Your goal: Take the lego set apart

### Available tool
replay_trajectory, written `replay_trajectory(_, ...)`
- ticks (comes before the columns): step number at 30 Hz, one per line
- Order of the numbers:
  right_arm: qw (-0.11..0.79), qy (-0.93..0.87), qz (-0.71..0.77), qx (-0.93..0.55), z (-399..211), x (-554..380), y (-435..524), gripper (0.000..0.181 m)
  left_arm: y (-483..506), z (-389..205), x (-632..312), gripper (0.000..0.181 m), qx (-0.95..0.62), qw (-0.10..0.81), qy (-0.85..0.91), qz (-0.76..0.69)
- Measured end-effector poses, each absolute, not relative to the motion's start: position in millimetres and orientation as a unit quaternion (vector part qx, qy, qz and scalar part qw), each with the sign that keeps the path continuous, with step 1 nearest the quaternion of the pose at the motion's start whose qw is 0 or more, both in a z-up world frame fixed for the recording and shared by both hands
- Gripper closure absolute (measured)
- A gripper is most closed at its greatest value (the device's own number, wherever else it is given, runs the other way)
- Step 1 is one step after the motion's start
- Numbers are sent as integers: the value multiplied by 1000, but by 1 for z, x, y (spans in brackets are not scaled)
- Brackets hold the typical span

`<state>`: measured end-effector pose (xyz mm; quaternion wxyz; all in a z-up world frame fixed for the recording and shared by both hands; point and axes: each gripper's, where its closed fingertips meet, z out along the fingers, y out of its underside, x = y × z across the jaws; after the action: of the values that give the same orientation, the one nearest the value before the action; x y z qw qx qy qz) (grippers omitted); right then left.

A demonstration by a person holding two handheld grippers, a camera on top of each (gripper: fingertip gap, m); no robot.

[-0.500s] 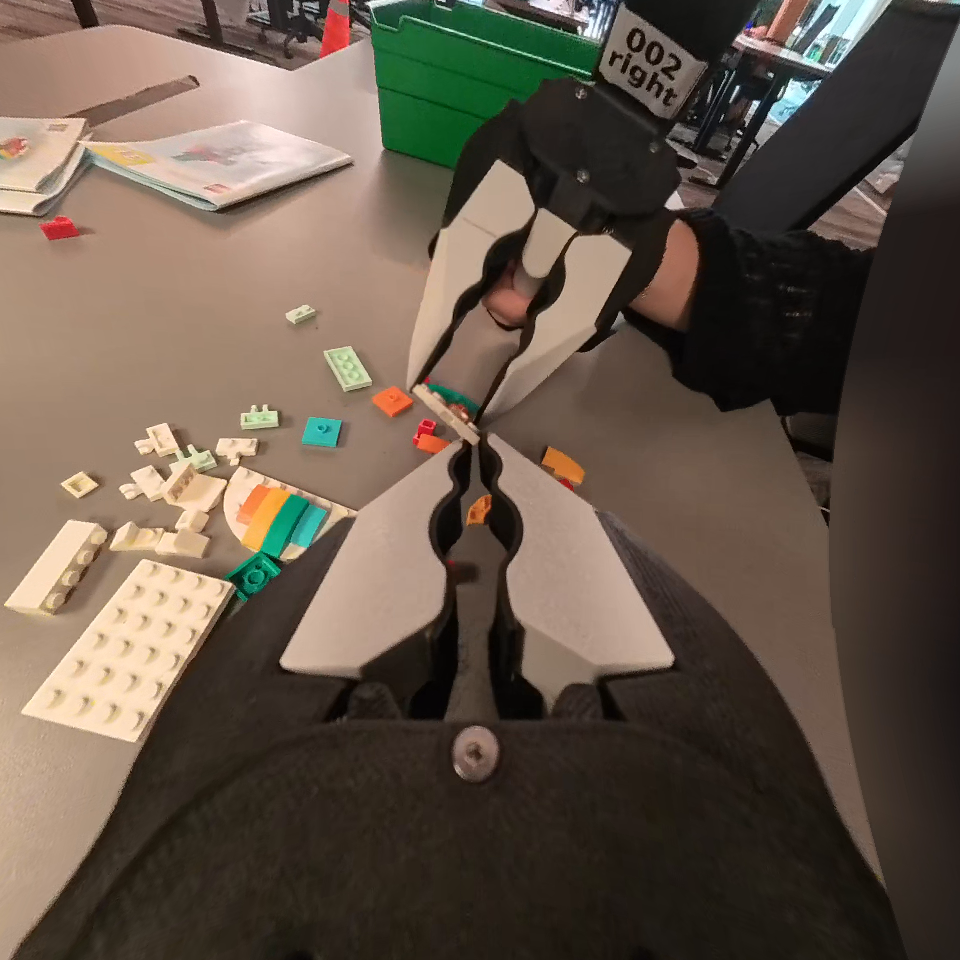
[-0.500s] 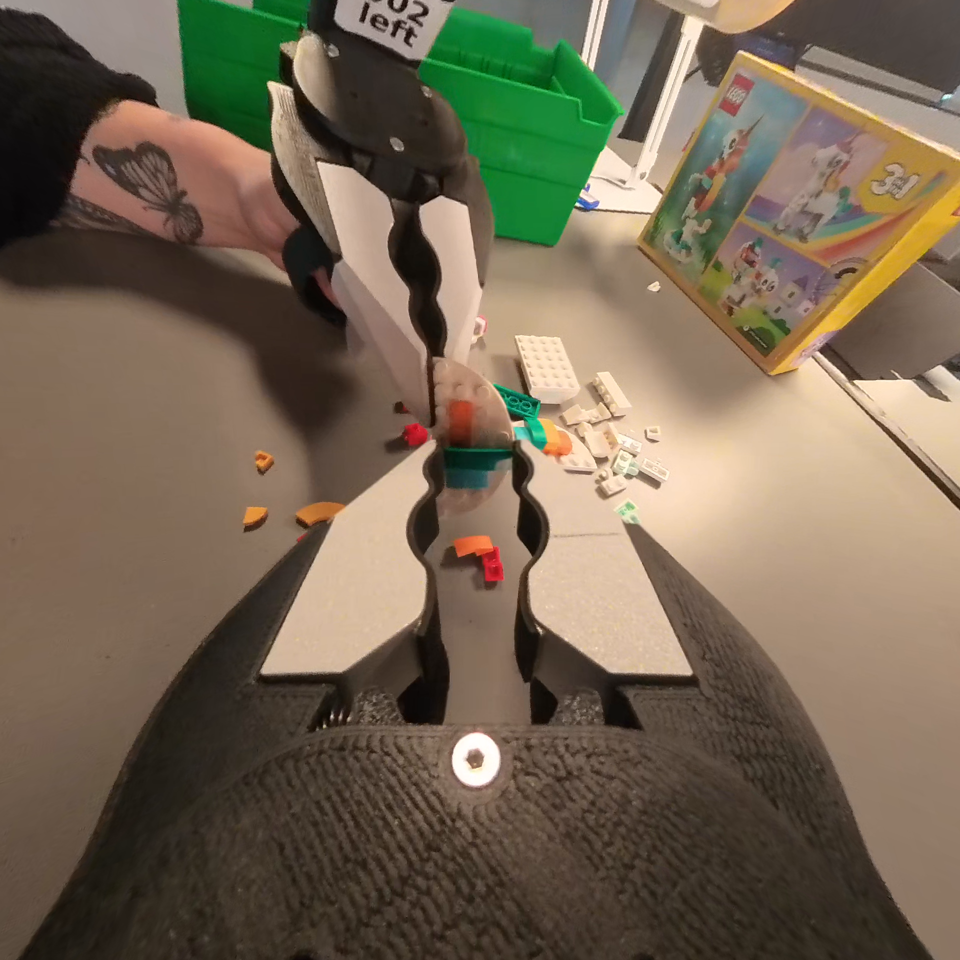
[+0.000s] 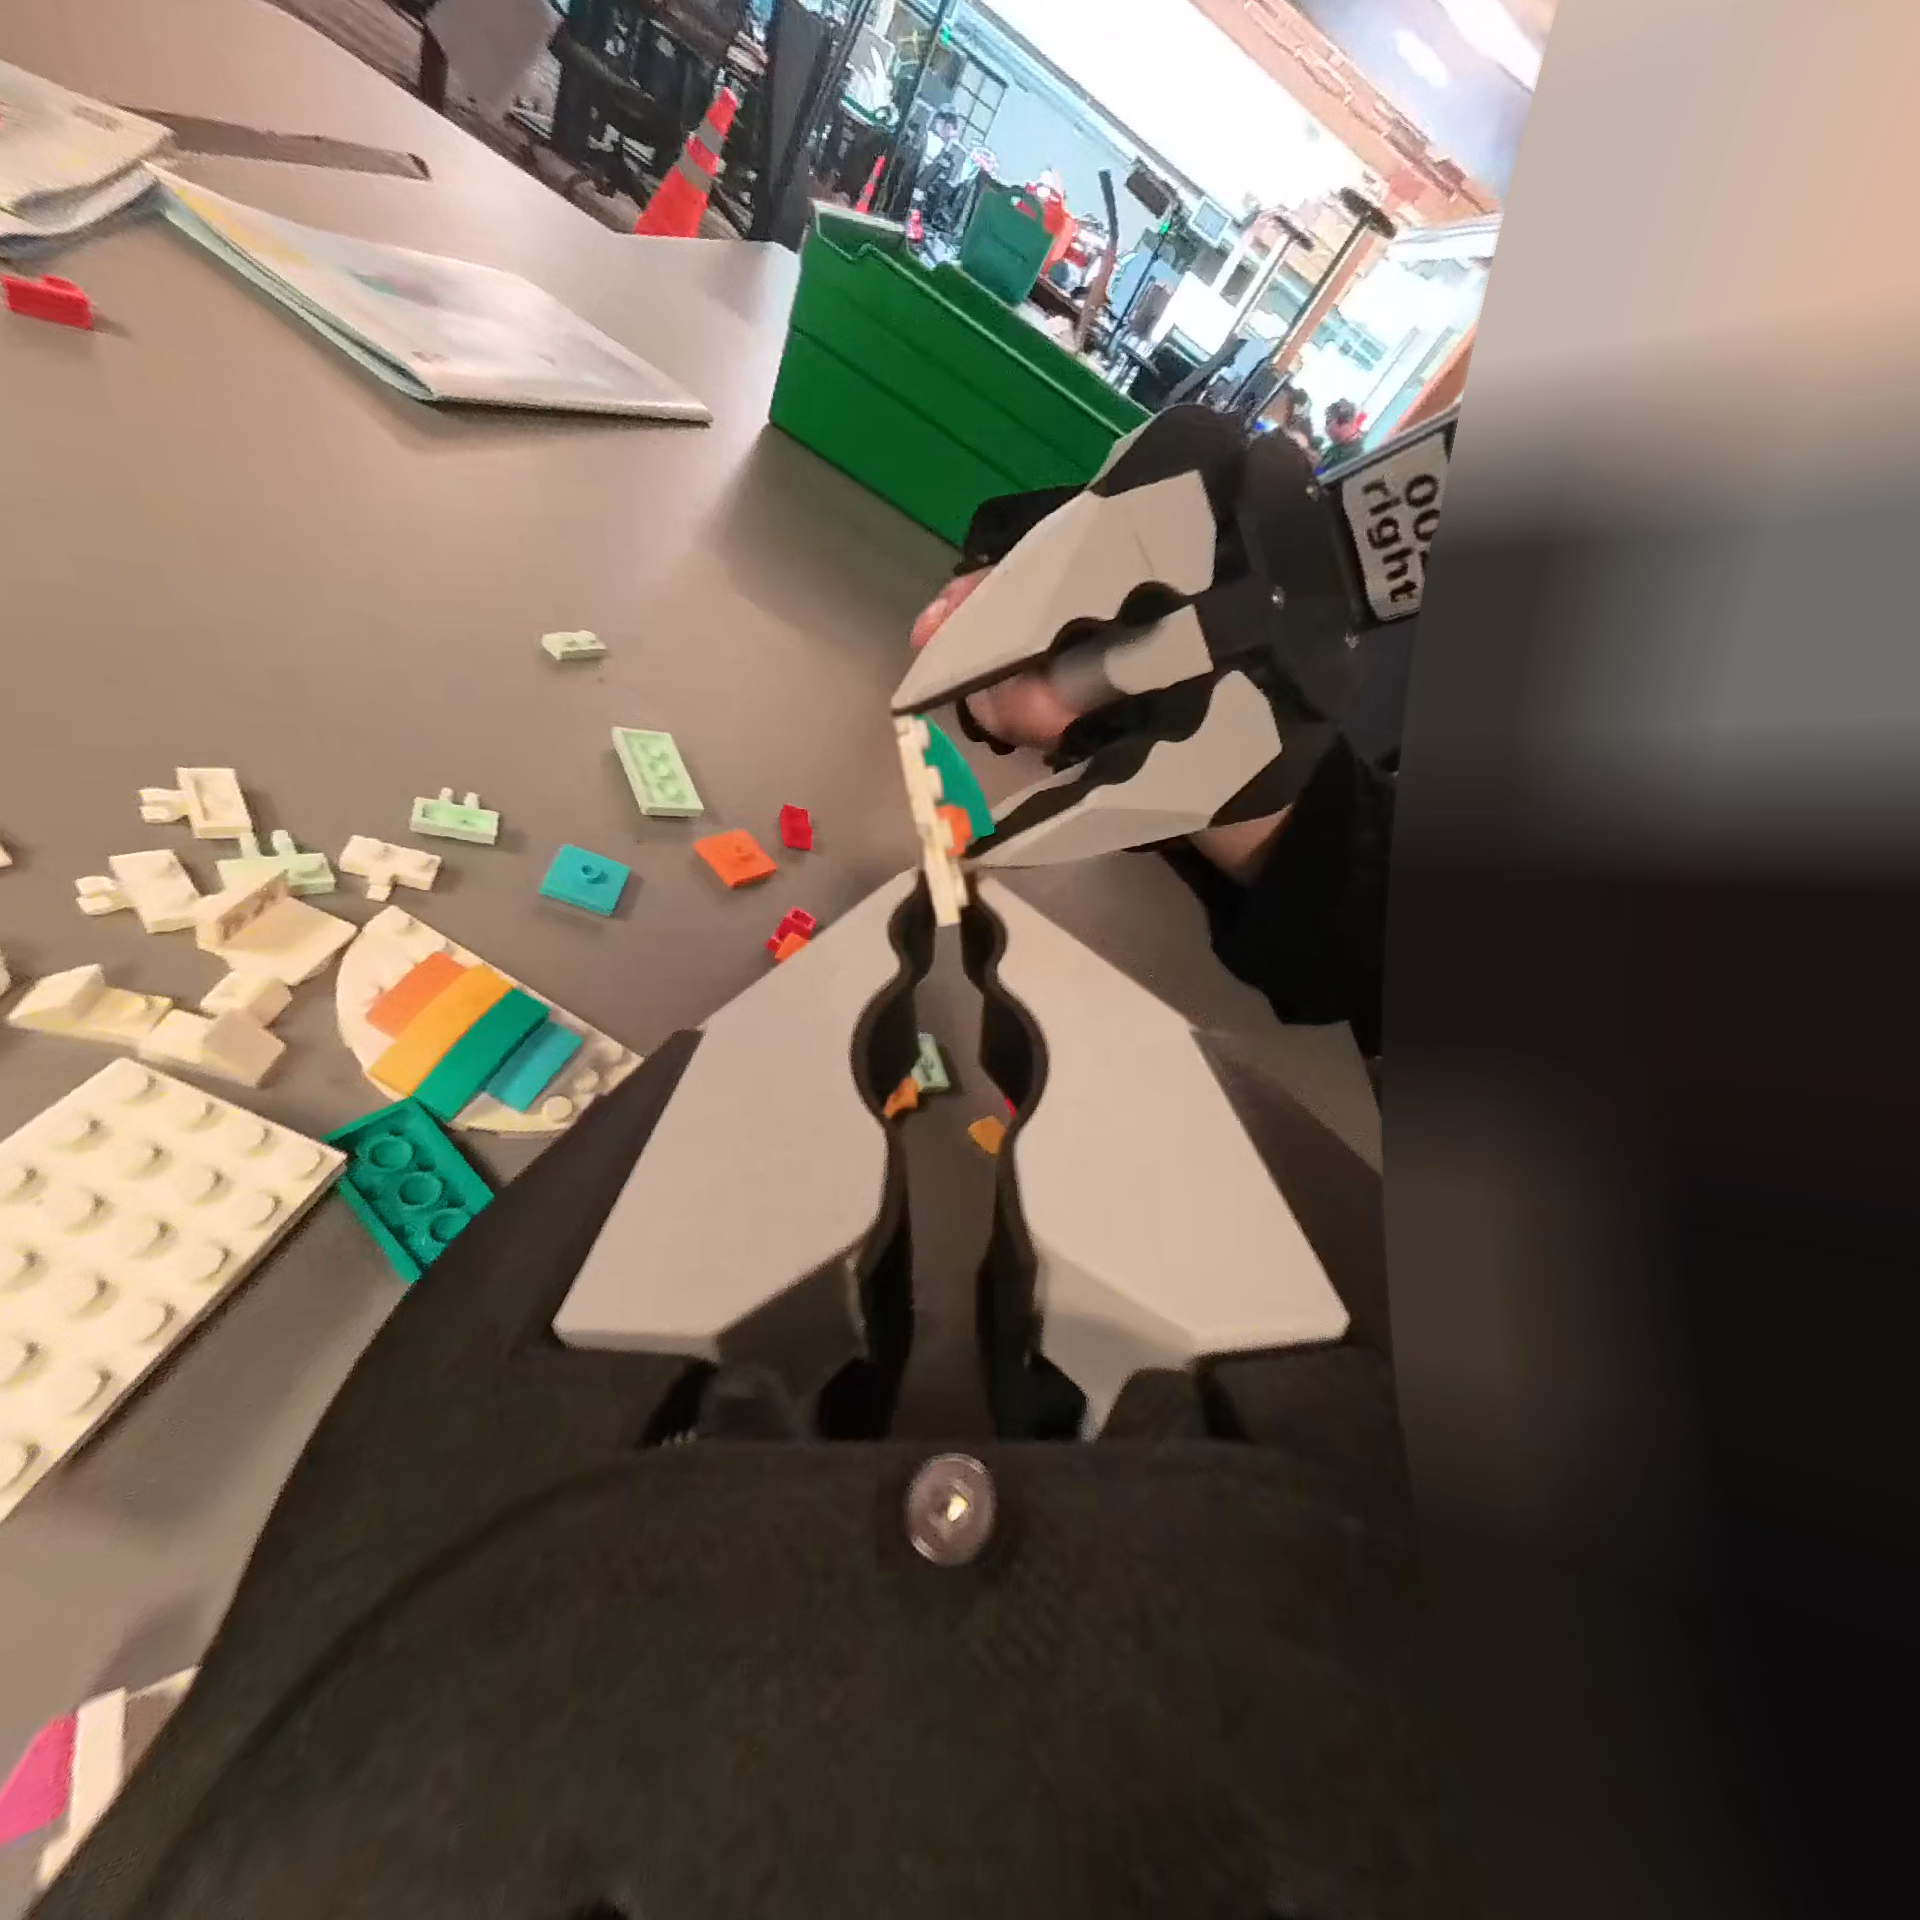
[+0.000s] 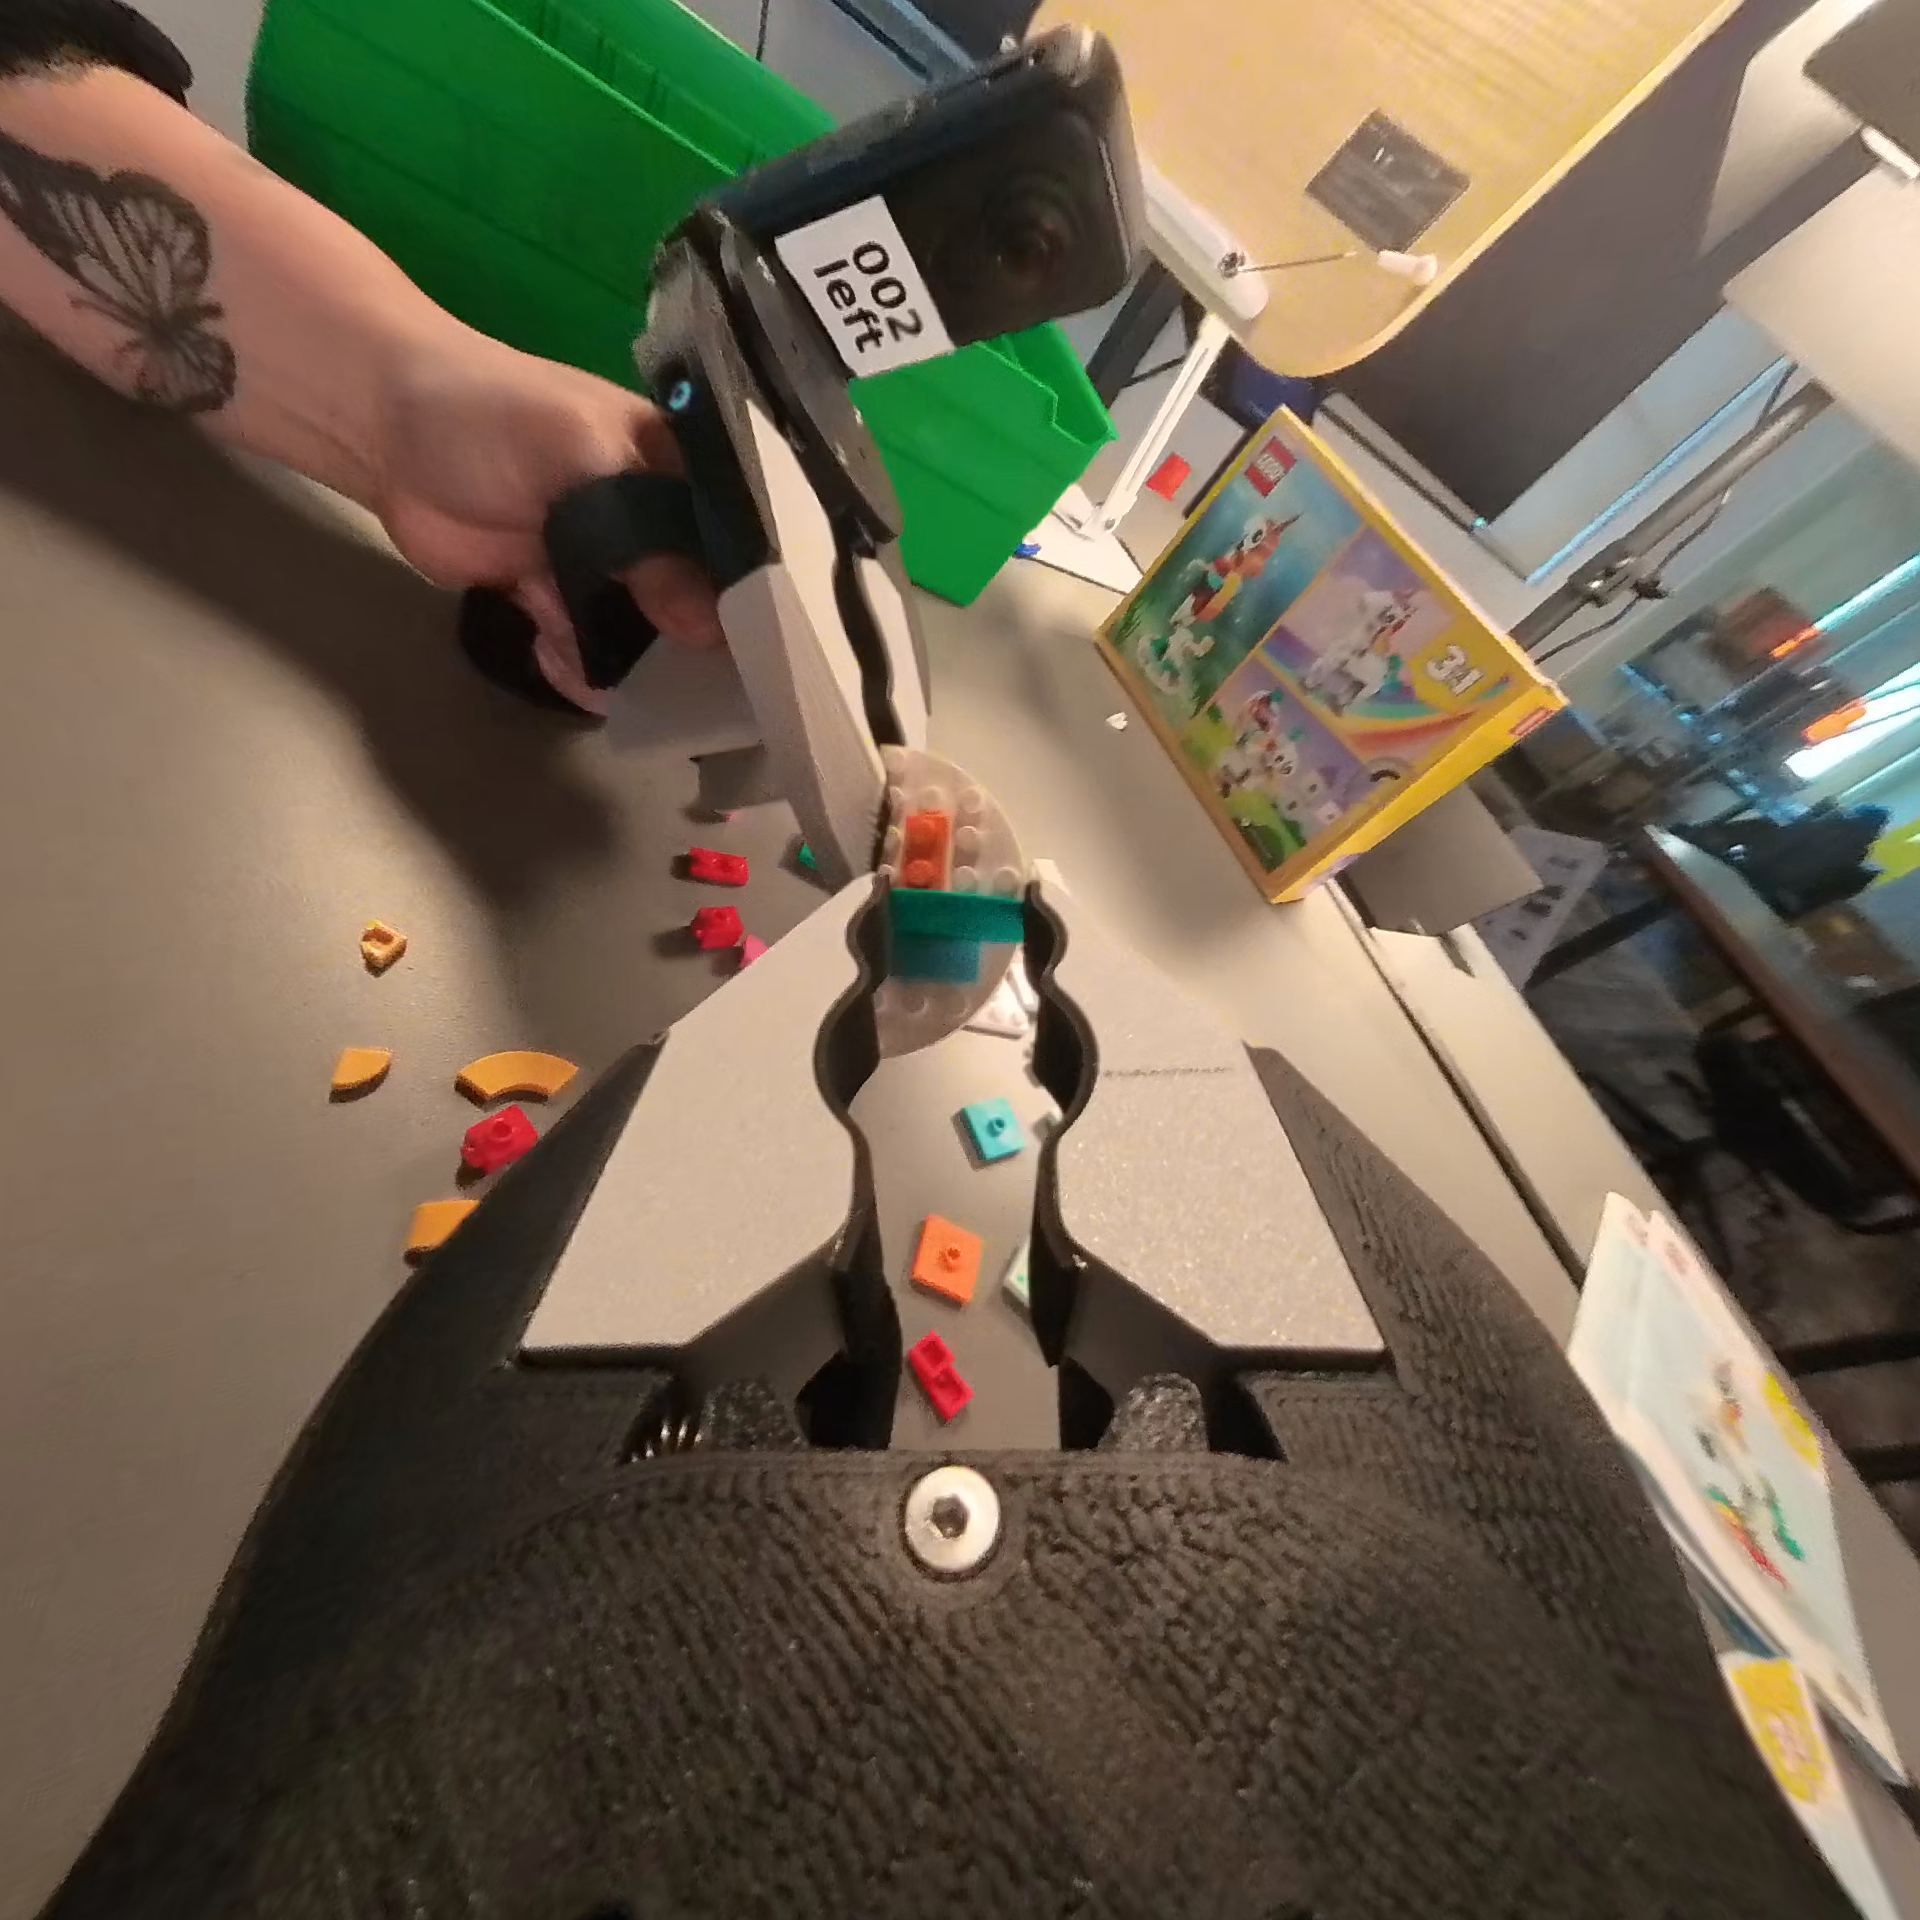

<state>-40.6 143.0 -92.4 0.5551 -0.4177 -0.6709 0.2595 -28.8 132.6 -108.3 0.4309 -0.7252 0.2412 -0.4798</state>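
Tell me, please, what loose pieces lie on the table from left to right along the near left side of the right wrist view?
Small orange corner piece → orange quarter-round tile → orange curved arch tile → teal square tile, seen between the right claw's fingers.

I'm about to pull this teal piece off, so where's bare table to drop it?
Bare grey tabletop lies between the pale instruction booklet, the green plastic bin and the scattered loose bricks. It is crowded around the white studded baseplate and the rainbow half-round plate.
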Motion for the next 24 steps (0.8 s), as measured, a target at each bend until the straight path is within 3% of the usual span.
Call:
replay_trajectory(7, 553, -685, 227, -417, -101, -42, 145, 154, 134, -116, -33, 179, -743, 406, 231, -479)
replay_trajectory(11, 529, -692, 241, -427, -106, -42, 142, 159, 131, -119, -31, 178, -747, 409, 262, -455)
replay_trajectory(15, 464, -709, 284, -449, -117, -43, 128, 179, 130, -127, -30, 179, -756, 428, 321, -377)
replay_trajectory(19, 465, -685, 317, -463, -113, -41, 133, 181, 133, -127, -33, 179, -762, 417, 291, -401)
replay_trajectory(20, 467, -680, 316, -469, -113, -42, 136, 178, 132, -127, -33, 179, -762, 415, 293, -400)
replay_trajectory(22, 458, -682, 304, -481, -119, -41, 140, 150, 131, -130, -33, 179, -767, 412, 302, -389)
replay_trajectory(24, 454, -684, 301, -486, -121, -40, 141, 148, 130, -132, -31, 179, -768, 409, 310, -384)
